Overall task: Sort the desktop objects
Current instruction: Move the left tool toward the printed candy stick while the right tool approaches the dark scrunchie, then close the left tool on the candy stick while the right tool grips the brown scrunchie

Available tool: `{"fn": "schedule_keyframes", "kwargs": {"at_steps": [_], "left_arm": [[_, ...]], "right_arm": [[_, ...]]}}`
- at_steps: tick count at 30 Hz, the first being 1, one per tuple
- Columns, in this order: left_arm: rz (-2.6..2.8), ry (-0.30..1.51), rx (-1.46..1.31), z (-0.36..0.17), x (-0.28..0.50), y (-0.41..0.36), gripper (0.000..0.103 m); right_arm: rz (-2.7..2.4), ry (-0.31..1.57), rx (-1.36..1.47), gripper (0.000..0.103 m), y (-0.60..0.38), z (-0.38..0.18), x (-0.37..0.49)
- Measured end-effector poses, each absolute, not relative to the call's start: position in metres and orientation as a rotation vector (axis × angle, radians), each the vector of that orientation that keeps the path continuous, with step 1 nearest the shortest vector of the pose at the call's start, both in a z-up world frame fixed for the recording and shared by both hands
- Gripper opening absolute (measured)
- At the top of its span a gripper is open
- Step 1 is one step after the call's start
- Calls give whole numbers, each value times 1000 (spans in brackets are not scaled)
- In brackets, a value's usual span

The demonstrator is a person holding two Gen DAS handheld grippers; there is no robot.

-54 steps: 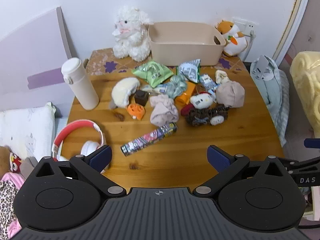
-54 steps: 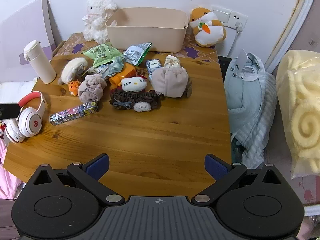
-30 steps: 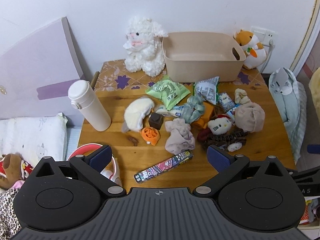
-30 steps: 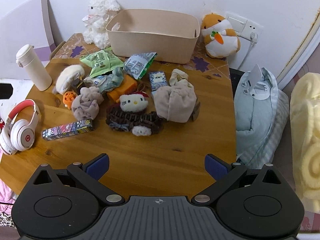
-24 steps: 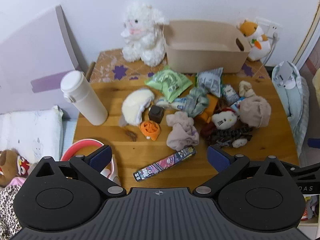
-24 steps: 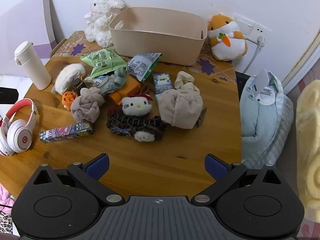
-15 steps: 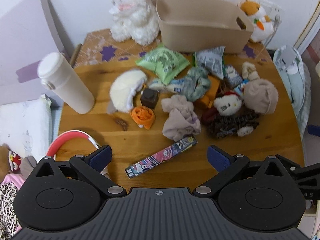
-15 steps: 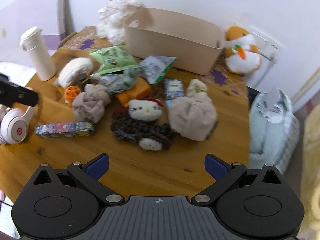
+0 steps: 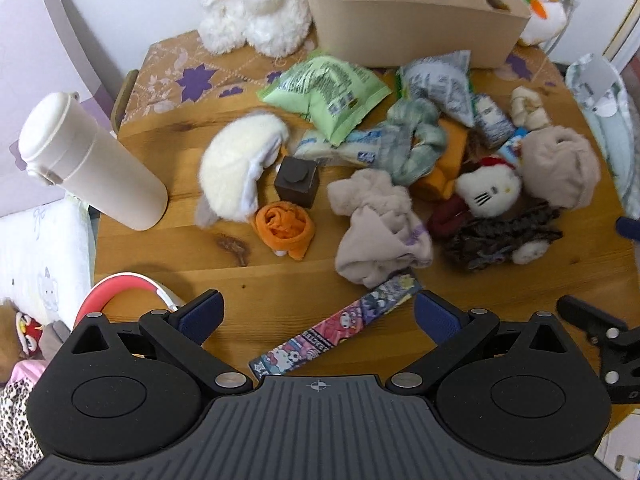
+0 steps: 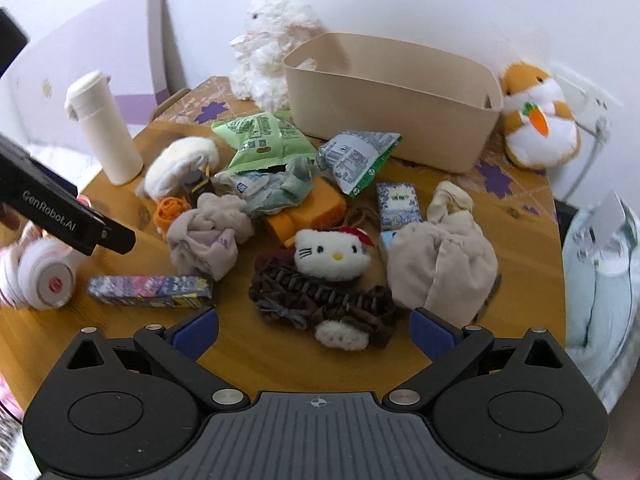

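A heap of small items lies mid-table: a green snack bag (image 9: pixel 325 89), a grey snack bag (image 10: pixel 356 157), a beige cloth bundle (image 9: pixel 376 228), an orange sock roll (image 9: pixel 285 228), a white cat plush (image 10: pixel 330 255) on a dark knitted piece (image 10: pixel 320 304), and a long patterned box (image 9: pixel 336 330). A beige bin (image 10: pixel 394 98) stands behind them. My left gripper (image 9: pixel 318 314) hangs open above the patterned box. My right gripper (image 10: pixel 314 330) is open over the knitted piece. Neither holds anything.
A white bottle (image 9: pixel 92 162) stands at the table's left. Red-and-white headphones (image 10: pixel 38 276) lie at the front left. A white lamb plush (image 10: pixel 276 52) and an orange hamster plush (image 10: pixel 538 118) flank the bin. A pale blue cushion (image 10: pixel 600 276) lies off the right edge.
Both grippers have moved forward and lower toward the heap, which looks larger in both views. The left gripper's body has come into the right view. Nothing on the table has moved.
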State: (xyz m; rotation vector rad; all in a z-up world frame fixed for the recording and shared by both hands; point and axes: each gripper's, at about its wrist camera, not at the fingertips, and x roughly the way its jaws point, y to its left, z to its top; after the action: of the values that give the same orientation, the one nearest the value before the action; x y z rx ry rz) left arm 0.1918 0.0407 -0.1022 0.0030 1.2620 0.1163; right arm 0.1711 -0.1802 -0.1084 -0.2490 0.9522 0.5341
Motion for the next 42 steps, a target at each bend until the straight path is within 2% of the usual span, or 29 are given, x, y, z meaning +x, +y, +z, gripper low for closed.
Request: {"fn": "schedule_keyframes", "kwargs": {"at_steps": [8,12,29,31,32,33,37,39,40,41,42], "left_arm": [[91,1313,-36,-136,191,45,103],[56,1328,-36,-148,187,47,103],[-51,1232,52,-186,183,39,102],[-78,1224,91,-191,183,32,88],[-91,1225,112,-193,184,28,73],[-103,1233,137,-197,186,24,65],[-120,1213,155,-199,188,18,63],[-135,1219,126,-199,189,20,51],[-136,1221,100,-198,189,21,48],[-146,1220,95,-198,188,21,42],[-153,1218,99,-198,187,20,38]], "right_arm": [[765,822,-585,103,-157,-122,169],[832,805,-657,103,-147,-131,174],[909,936,-807,82,-125,-184,203],[908,951,-821,79,-122,-188,205],[903,961,-822,77,-122,-190,207],[895,972,-824,75,-121,-193,209],[901,1010,-786,59,-122,-193,213],[902,1029,-764,52,-123,-192,214],[900,1037,-753,42,-124,-192,214],[901,1048,-741,37,-124,-192,214],[894,1054,-738,36,-125,-191,213]]}}
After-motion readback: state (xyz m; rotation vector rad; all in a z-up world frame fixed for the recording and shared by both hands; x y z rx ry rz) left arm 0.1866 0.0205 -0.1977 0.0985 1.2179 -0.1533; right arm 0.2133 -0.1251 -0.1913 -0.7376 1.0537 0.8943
